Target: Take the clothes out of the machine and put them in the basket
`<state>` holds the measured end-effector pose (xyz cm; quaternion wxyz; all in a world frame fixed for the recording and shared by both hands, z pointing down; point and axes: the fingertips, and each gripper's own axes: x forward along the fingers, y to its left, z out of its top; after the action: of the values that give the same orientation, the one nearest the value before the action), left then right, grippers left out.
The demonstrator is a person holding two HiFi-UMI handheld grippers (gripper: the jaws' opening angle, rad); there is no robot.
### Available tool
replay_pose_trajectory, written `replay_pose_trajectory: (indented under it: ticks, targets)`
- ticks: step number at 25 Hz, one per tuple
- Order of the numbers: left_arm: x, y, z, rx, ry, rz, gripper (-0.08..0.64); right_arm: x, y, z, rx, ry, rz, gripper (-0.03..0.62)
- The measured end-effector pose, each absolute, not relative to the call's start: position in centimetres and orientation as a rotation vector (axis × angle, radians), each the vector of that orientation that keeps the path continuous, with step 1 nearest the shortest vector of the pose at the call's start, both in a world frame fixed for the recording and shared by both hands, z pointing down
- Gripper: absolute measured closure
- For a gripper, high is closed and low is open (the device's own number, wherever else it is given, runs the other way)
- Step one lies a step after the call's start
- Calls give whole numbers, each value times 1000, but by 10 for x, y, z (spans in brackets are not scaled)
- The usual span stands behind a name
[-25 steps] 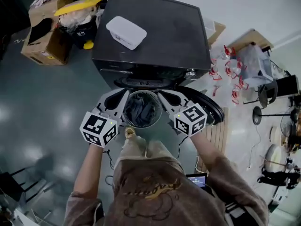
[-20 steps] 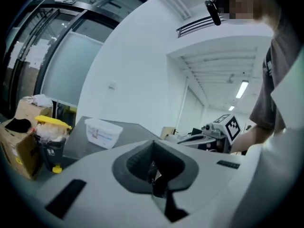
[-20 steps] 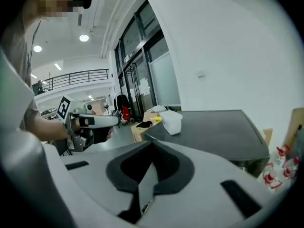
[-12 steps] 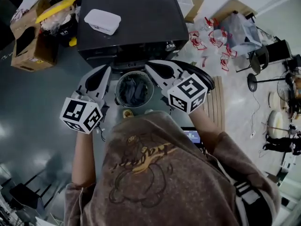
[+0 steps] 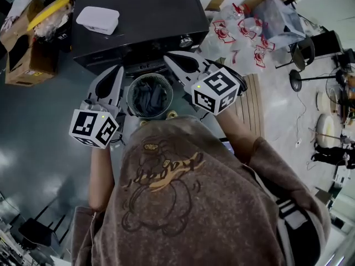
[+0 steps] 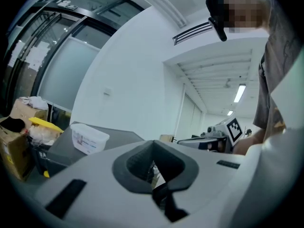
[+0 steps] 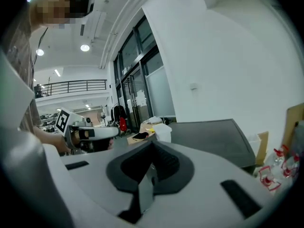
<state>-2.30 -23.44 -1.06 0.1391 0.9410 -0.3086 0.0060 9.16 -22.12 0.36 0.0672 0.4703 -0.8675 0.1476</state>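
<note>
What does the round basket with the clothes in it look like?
The basket is round and pale grey, likely plastic, with thin upright slats around its wall. It stands upright and open on the dark floor, right in front of the black machine. Dark grey clothes lie crumpled inside it.

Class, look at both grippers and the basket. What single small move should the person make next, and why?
Probably lower the right gripper toward the front of the washing machine and open its jaws, to check for more laundry. It and the left gripper are both shut and empty on either side of the basket, where dark clothes already lie.
</note>
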Motion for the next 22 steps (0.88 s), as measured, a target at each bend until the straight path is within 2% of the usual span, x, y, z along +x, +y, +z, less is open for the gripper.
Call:
replay_pose_trajectory:
  ticks: [22]
  targets:
    - [11, -260, 7, 2669, -1005, 32, 554, 123, -252, 23, 1339, -2617, 417, 597]
